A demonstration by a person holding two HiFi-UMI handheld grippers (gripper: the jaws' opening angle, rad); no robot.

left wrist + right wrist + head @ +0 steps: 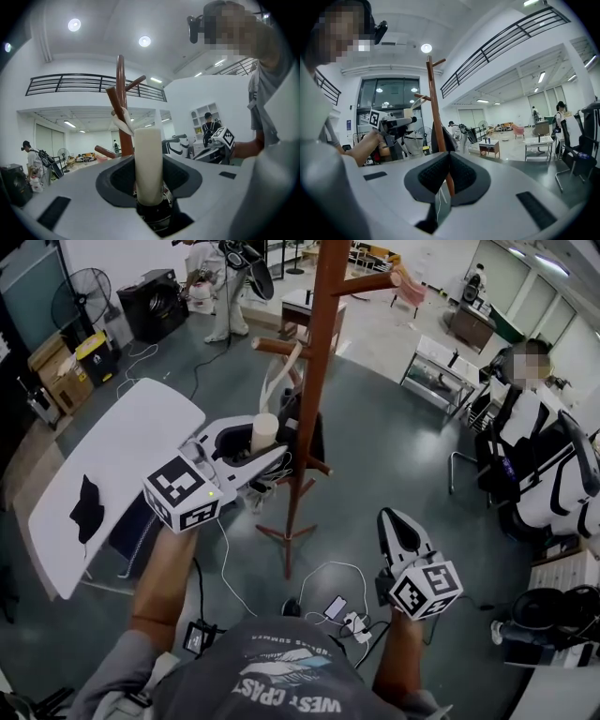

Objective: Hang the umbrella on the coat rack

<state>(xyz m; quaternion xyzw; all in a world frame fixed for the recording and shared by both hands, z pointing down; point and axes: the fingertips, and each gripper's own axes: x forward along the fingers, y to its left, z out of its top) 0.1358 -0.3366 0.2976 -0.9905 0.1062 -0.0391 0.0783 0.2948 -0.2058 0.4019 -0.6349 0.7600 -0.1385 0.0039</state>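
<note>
A brown wooden coat rack (319, 352) stands on the floor ahead of me. My left gripper (255, 454) is shut on the cream handle (264, 432) of a black umbrella (307, 432), which hangs against the pole. In the left gripper view the handle (148, 164) stands upright between the jaws, and its white strap (123, 123) runs up to a peg on the rack (123, 108). My right gripper (398, 524) hovers lower right of the rack, shut with nothing in it (449, 154). The right gripper view shows the rack (436, 108) and the left gripper (396, 124).
A white table (112, 456) with a black cloth (86, 507) stands to the left. Cables and a power strip (345, 613) lie on the floor by the rack's feet. A seated person (530, 418) and chairs are at the right. People stand at the back (220, 287).
</note>
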